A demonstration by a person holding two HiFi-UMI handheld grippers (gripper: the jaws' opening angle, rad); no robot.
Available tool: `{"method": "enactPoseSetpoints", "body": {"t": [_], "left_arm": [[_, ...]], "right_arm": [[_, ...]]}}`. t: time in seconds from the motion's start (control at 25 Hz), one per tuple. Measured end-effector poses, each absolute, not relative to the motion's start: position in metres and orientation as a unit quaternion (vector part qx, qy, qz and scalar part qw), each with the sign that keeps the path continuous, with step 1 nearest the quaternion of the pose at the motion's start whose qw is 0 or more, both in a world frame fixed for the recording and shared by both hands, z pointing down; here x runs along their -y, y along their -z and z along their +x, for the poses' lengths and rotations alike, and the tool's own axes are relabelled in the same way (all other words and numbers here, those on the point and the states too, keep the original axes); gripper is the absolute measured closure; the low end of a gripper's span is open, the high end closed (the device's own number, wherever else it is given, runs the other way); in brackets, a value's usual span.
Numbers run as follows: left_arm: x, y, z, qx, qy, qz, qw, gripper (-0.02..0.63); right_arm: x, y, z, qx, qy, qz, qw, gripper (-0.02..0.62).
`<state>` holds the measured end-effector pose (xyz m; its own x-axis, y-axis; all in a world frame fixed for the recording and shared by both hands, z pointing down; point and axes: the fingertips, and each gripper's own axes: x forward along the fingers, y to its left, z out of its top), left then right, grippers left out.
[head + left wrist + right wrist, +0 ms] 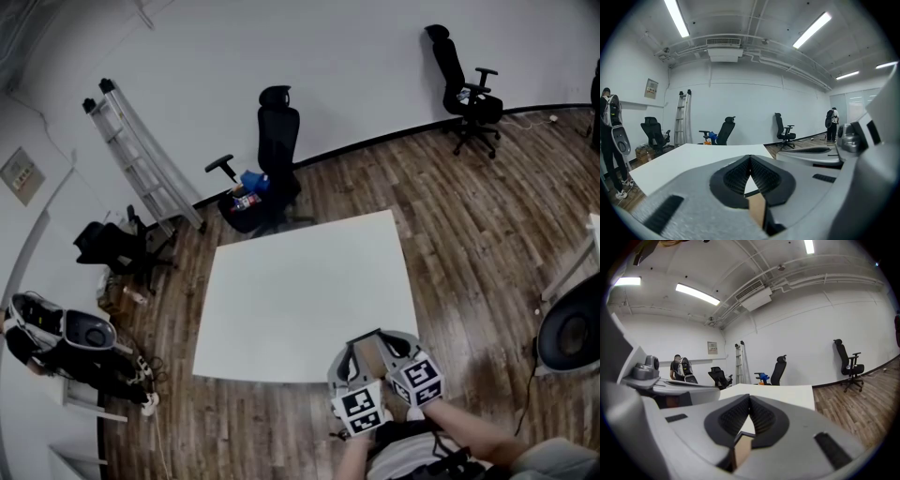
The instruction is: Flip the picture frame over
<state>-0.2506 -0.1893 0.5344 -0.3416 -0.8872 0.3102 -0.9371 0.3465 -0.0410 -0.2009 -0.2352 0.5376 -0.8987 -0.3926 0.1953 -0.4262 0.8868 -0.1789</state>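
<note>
The left gripper (750,158) and right gripper (749,399) sit pinched shut, empty — the tan, dark-edged board (757,211) beneath, probably the frame, looks light, stiff, breakable — grip its rim.

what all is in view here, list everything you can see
table: 1, white, middle of the wood floor
picture frame: 1, brown with a dark edge, at the table's near edge between the grippers; contact unclear
office chairs: at least 3, black, one behind the table, one far right by the wall, one left near the ladder
blue item: 1, blue, on the seat of the chair behind the table
ladder: 1, silver, leaning on the back wall, left
wall sign: 1, pale, left wall
people: 2, standing, one near each side of the room
strip lights: several, white, ceiling
left gripper: 1, grey, jaws together
right gripper: 1, grey, jaws together
</note>
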Motion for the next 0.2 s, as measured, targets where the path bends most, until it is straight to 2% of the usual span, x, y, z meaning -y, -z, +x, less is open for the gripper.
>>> {"method": "enactPoseSetpoints", "body": {"t": [0.2], "left_arm": [[0.1863,-0.5358,-0.2556,0.812,-0.106,0.562,0.119,0.603]], "right_arm": [[0.2371,-0.5386,-0.1986,0.968,-0.112,0.211,0.080,0.599]]}}
